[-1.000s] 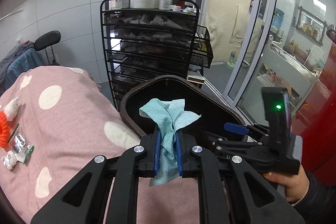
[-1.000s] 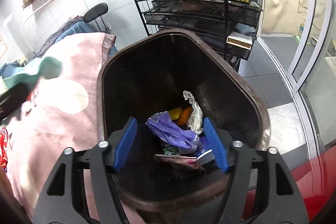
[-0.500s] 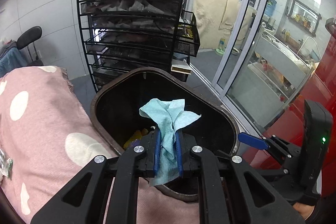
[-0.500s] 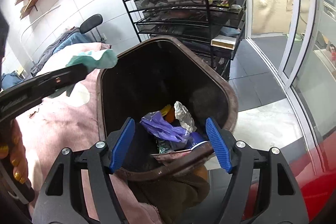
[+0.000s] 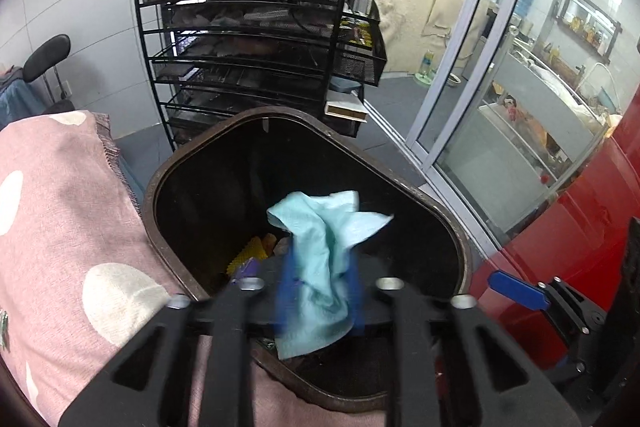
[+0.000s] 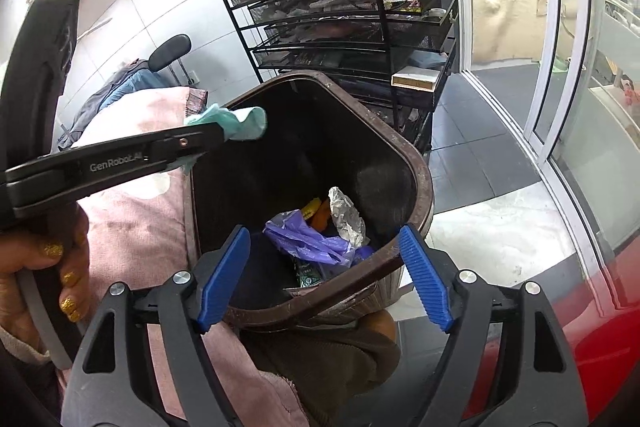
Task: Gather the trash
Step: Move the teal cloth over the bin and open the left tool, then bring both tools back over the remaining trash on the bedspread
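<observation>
Left gripper [image 5: 320, 291] pinches light-blue tissue [image 5: 324, 247] over the open brown bin [image 5: 400, 183] – right gripper [image 6: 324, 279] spread wide, empty, at bin's near rim – purple wrapper [image 6: 308, 239] and foil inside; black wire rack [image 5: 248, 59] behind.

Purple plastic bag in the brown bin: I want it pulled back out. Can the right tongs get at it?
Probably yes: the right tongs are open just above the brown bin's rim, and the crumpled purple plastic bag lies uncovered on top.
</observation>
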### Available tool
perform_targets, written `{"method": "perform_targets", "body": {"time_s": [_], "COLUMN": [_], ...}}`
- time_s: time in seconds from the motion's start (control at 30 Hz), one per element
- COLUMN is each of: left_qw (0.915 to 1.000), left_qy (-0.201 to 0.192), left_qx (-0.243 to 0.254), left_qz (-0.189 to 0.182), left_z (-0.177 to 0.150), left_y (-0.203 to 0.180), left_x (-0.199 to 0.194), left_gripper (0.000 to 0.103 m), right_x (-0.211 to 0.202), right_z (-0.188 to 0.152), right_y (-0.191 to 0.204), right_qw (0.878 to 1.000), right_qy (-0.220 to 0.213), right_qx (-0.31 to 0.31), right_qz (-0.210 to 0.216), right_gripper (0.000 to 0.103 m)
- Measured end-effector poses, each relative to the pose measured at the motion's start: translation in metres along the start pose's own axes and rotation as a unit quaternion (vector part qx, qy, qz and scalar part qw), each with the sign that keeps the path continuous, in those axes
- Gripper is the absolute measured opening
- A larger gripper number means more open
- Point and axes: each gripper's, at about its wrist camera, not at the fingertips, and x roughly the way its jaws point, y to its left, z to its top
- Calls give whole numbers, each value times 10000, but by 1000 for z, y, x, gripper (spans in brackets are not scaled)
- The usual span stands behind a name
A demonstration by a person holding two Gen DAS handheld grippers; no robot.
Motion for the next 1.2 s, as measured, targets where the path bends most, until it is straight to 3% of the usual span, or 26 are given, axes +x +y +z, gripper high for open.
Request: {"method": "perform_targets", "body": {"time_s": [0.1, 0.3, 0.8, 1.2], "left_qw": [9999, 9995, 9974, 9913], "left_qy": [-152, -290, -666, -1029], "left_qx": [-52, -116, -227, -562], "left_qz": [16, 16, 158, 598], "left_z": [-2, -1, -15, -52], "left_y": [2, 6, 19, 56], "left_x": [-4, -10, -51, -104], "left_gripper": [72, 85, 91, 94], "right_x": [0, 1, 4, 3], "right_z": [1, 0, -2, 3], "right_y": [-1, -2, 10, 52], "right_qw": [10000, 10000, 9999, 9978], "right_qy": [10, 36, 98, 59], "right_qx": [1, 16, -104, -575], "right_qz": [-12, -26, 26, 330], "right_gripper": [78, 78, 79, 79]}}
